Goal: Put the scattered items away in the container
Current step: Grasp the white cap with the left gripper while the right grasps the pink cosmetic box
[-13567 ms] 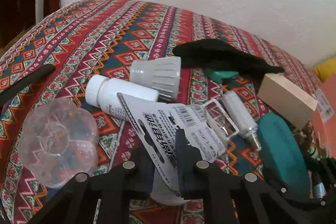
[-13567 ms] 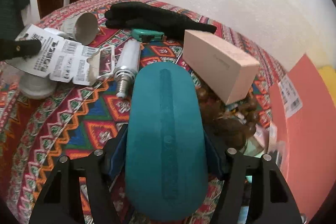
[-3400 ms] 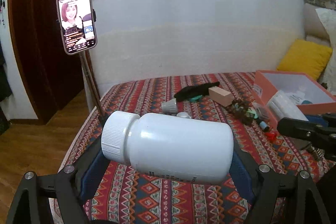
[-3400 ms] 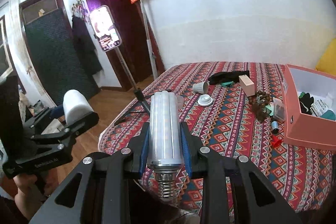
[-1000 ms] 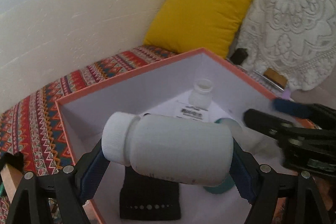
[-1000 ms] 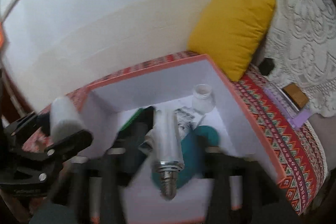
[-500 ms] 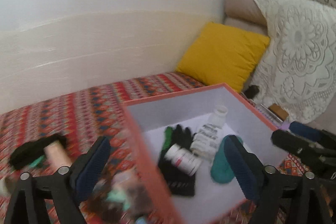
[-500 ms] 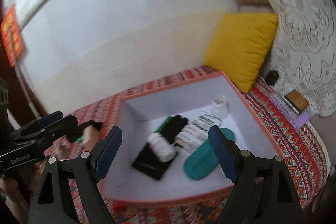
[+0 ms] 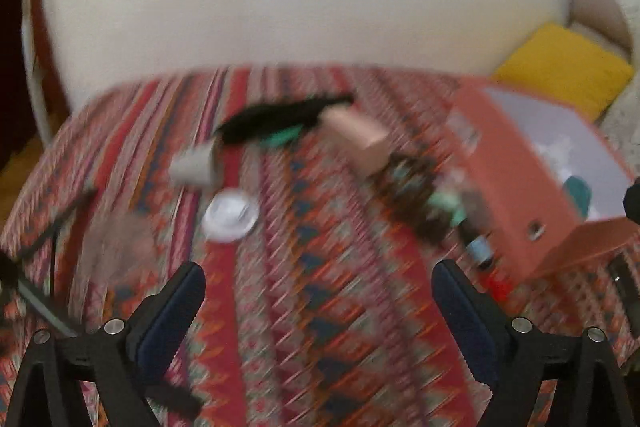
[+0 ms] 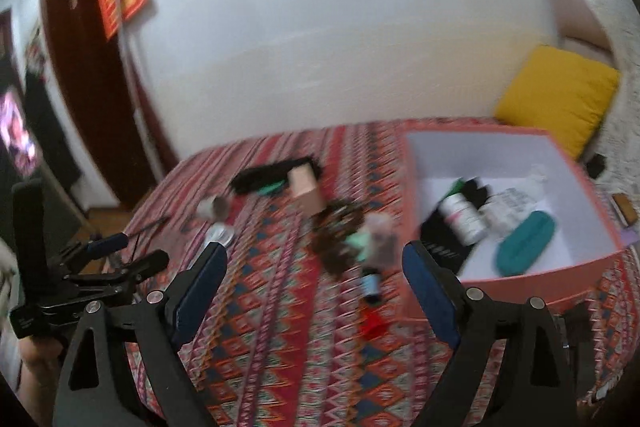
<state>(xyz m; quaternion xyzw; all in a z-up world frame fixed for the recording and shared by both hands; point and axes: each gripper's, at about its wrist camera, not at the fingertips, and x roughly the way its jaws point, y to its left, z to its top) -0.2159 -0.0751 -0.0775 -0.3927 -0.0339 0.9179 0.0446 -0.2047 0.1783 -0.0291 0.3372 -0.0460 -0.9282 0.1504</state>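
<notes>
Now, just changed: white bottle (image 10: 464, 217) lies in the container (image 10: 516, 279), no longer held
Left gripper (image 9: 318, 303): jaws opened wider, nothing between
Right gripper (image 10: 314, 287): likewise, empty
Remaining: black glove (image 10: 272, 173), tan block (image 10: 306, 187) wait on the bedspread (image 10: 280, 327)

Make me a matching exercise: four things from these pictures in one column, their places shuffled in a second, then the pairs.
1. teal case
2. black glove
3. white round lid
4. yellow cushion

A. against the wall beyond the box
B. inside the orange box
C. on the patterned cloth in front of the grey cup
D. on the cloth, beside the tan block

Pairs: 1-B, 2-D, 3-C, 4-A
</notes>
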